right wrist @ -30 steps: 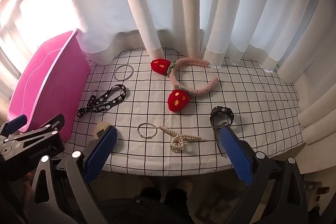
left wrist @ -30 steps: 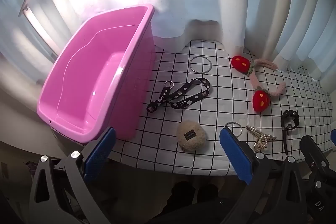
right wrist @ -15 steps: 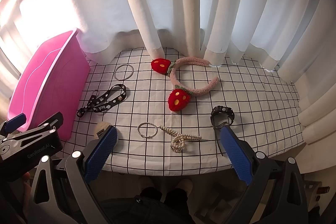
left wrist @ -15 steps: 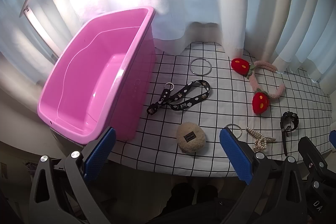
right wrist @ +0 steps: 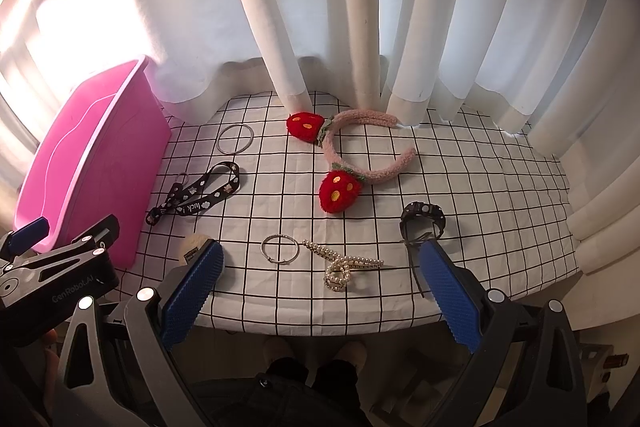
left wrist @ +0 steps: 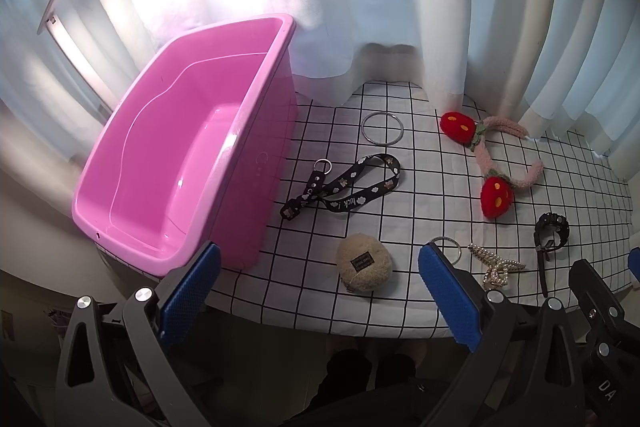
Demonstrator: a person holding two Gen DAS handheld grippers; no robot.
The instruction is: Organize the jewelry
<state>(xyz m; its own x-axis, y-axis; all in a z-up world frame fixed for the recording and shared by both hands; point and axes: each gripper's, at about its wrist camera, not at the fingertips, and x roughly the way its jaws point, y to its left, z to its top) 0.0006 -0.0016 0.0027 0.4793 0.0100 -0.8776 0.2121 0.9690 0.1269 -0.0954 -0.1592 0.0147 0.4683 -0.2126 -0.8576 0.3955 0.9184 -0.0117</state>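
Note:
An empty pink tub [left wrist: 160, 163] [right wrist: 80, 163] stands at the table's left. On the checked cloth lie a large metal ring [left wrist: 382, 129] [right wrist: 235, 139], a black strap [left wrist: 348, 189] [right wrist: 200, 197], a beige fluffy pouch [left wrist: 363, 267], a small ring [right wrist: 280, 249], a pearl hair clip [right wrist: 344, 263] [left wrist: 496, 267], a strawberry headband [right wrist: 352, 155] [left wrist: 492, 163] and a black watch [right wrist: 422, 219] [left wrist: 550, 233]. My left gripper [left wrist: 318, 293] is open and empty at the front edge, before the pouch. My right gripper [right wrist: 318, 293] is open and empty, before the pearl clip.
White curtains [right wrist: 360, 7] hang close behind the table. The table's front edge [right wrist: 320, 327] runs just beyond both grippers. The person's feet [right wrist: 312, 351] show below it. The left gripper's body [right wrist: 52, 279] shows at the lower left of the right wrist view.
Both views have shifted only slightly; the left gripper drifted back a little. Nothing on the table has moved and both grippers stay open.

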